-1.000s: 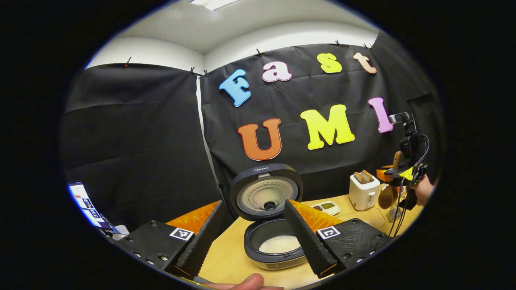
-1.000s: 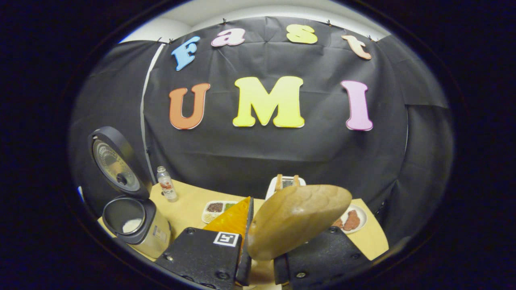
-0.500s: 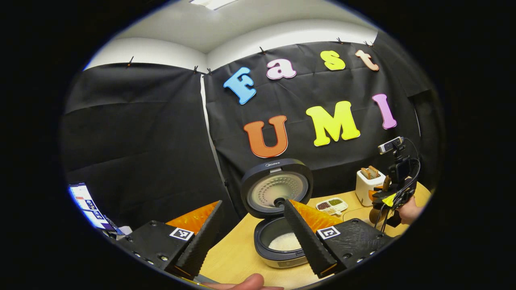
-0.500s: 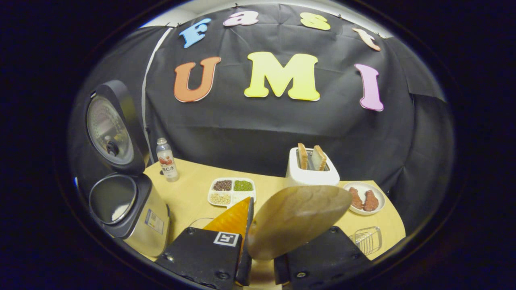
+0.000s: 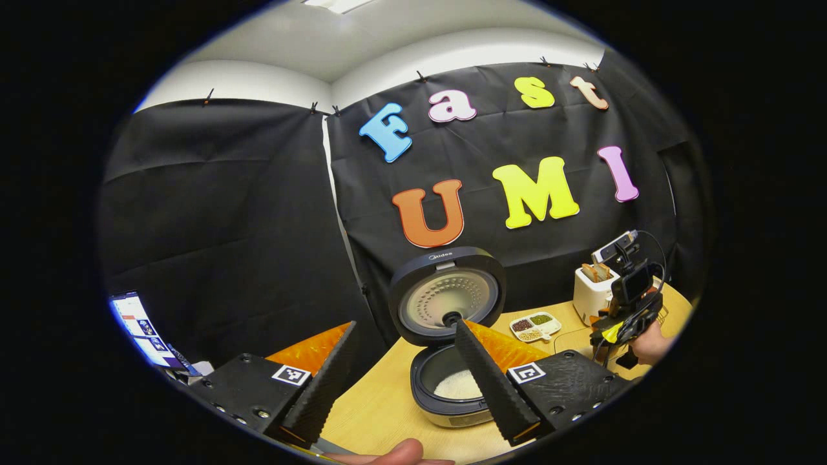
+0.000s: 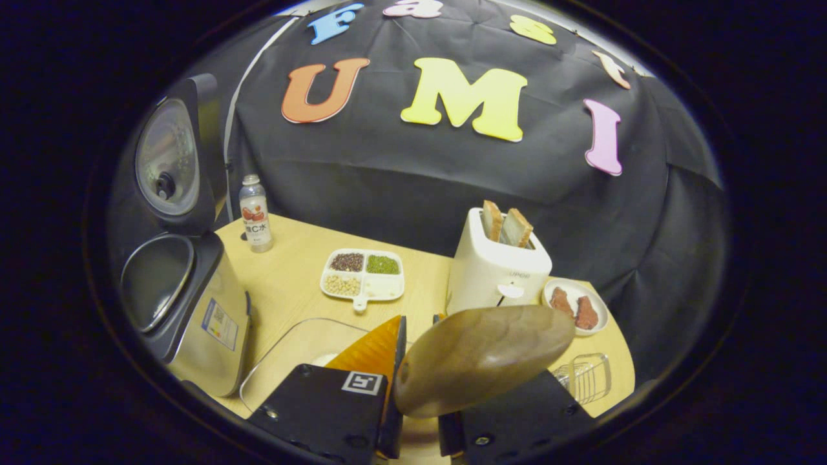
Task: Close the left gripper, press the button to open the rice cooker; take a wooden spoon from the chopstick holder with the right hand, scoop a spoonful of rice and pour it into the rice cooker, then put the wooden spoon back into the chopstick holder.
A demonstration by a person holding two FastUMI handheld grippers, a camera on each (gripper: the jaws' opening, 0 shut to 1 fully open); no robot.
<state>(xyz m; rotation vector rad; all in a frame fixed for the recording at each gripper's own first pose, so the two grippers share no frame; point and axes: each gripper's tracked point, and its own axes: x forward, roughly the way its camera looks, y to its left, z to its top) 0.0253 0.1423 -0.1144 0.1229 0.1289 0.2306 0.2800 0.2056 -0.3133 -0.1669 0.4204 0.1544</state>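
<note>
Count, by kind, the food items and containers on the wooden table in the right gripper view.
Toast slices in white toaster: 2
Meat pieces on small white plate: 2
Grain heaps in divided white tray: 3
Clear plastic bottle: 1
Total: 8

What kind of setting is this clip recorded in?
Likely a staged kitchen booth rather than a real home: a wooden table against a black cloth wall, set with an open rice cooker, a toaster holding bread, and a divided dish of beans.
</note>
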